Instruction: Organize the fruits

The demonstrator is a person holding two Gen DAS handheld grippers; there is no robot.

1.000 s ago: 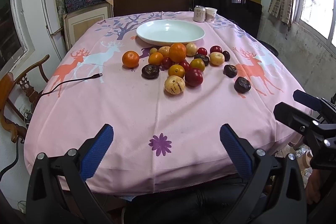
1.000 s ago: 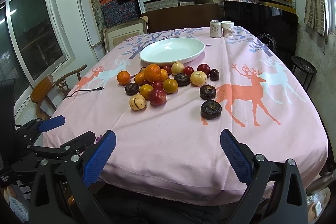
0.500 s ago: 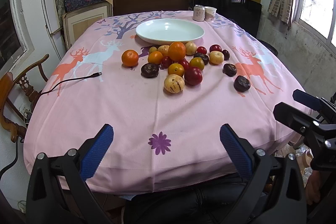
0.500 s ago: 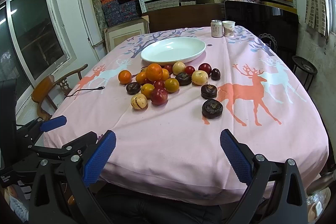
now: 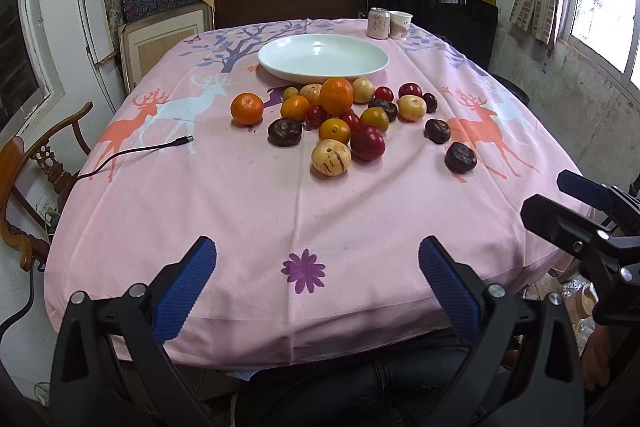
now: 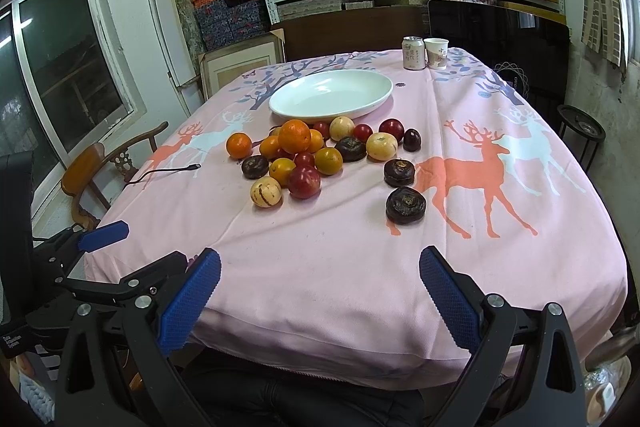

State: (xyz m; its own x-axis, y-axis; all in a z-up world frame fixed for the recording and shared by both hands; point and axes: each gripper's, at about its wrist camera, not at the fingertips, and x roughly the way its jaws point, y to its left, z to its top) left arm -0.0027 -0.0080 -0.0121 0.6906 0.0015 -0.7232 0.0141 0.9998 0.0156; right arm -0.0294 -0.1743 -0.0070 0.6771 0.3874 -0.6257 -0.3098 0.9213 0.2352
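Note:
Several fruits lie in a heap [image 5: 340,115] [image 6: 304,151] on the pink tablecloth: oranges, red and yellow round fruits, dark brown ones. A large orange [image 5: 336,95] tops the heap. A striped pale fruit [image 5: 331,157] [image 6: 265,191] lies nearest. Two dark fruits [image 6: 405,205] lie apart to the right. An empty white plate [image 5: 323,58] [image 6: 331,94] stands just behind the heap. My left gripper [image 5: 316,267] is open and empty above the near table edge. My right gripper [image 6: 320,275] is open and empty, right of the left one.
A drink can [image 5: 378,23] and a paper cup [image 5: 400,24] stand at the far edge. A black cable [image 5: 132,151] lies on the left. A wooden chair [image 5: 28,183] stands left of the table. Shelves with boxes fill the back wall.
Both grippers have crept slightly forward toward the table; the fruits sit a little nearer in view. Nothing was gripped or moved.

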